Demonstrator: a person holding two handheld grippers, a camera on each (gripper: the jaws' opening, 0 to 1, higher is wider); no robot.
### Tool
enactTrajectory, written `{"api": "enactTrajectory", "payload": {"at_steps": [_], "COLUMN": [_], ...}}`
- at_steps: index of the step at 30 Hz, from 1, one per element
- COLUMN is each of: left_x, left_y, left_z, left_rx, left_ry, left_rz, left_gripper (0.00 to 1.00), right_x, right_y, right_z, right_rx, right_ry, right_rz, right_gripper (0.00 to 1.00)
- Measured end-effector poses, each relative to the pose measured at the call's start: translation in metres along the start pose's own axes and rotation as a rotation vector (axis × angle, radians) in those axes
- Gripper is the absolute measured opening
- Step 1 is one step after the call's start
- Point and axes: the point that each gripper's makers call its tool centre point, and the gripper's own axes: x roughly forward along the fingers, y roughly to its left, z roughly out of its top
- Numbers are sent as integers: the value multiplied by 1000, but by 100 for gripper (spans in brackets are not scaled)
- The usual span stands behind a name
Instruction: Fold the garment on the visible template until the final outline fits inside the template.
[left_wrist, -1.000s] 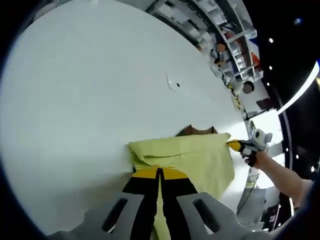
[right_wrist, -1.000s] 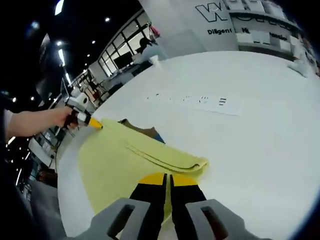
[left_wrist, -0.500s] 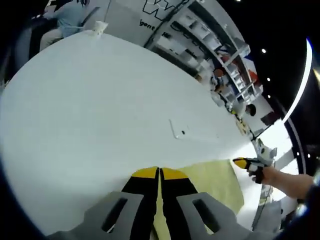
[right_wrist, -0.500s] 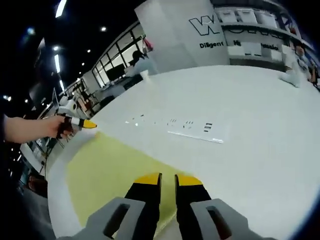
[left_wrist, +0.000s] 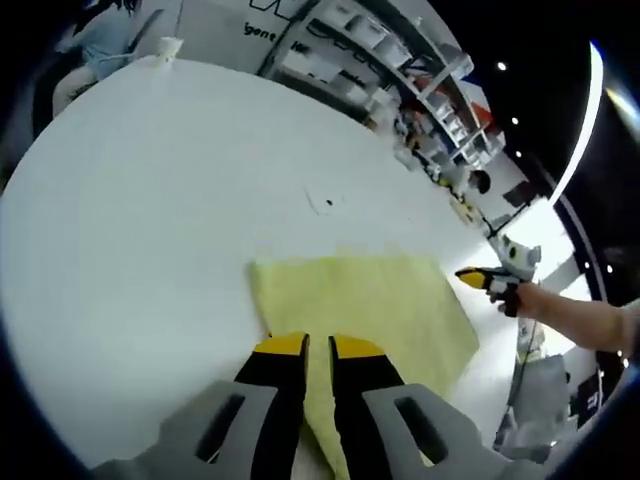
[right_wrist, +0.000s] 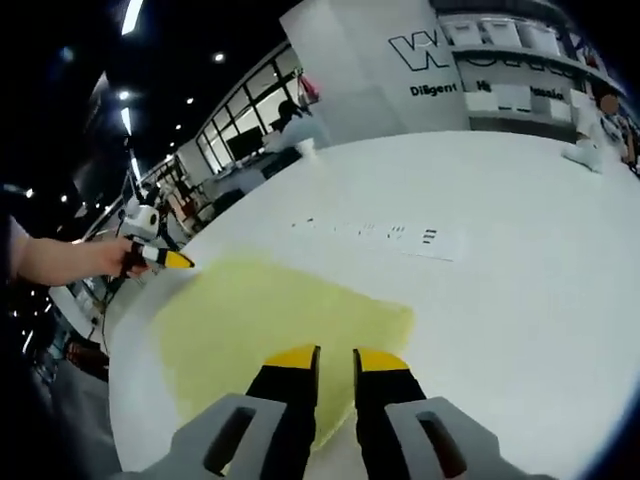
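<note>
The yellow garment (left_wrist: 370, 310) lies flat on the white table (left_wrist: 150, 220), folded into a rough rectangle with straight edges and one corner toward the table's middle (right_wrist: 405, 318). Bare tabletop spreads wide beyond its far edges; its near edge runs close to the table's rim. A white label strip (right_wrist: 400, 235) lies on the table well apart from the cloth.

The left gripper (left_wrist: 318, 345) hangs over the near edge of the garment, jaws slightly apart, holding nothing. The right gripper (right_wrist: 333, 354) does likewise, its jaws parted with cloth showing through the gap. In each view the other gripper, held in a hand (left_wrist: 515, 295), hovers by the cloth's far corner.
</note>
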Motion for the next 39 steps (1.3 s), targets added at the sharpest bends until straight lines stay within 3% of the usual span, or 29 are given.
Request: {"api": "enactTrajectory", "payload": {"at_steps": [10,17,27,29,32,35,39], "left_x": [-33,-40,-39,-39,-39,-41,-41], "left_y": [-20,-22,-25,-26,-28,-30,-28], "left_z": [-64,-92,-115,-111,-111,-115,-116], "left_rx": [100,129,235,252,278,377,388], "left_ry": [5,9,49,40,45,70,69], "left_rz": [-28,-25,-28,-36,-36,-43,-43], "left_gripper": [14,18,19,18,16,13,9], "right_x": [-43,-57,-54,-52,-51,-51,-50], "right_y": [38,47,58,56,54,58,60], "right_z": [-58,-90,-116,-119,-114,-109,-104], "right_rx": [-40,-89,-186,-201,-220,-239,-274], "right_ry": [21,68,142,149,126,108,94], "right_rz": [56,77,134,126,117,132,149], "right_gripper": [10,13,12,12,12,12,12]}}
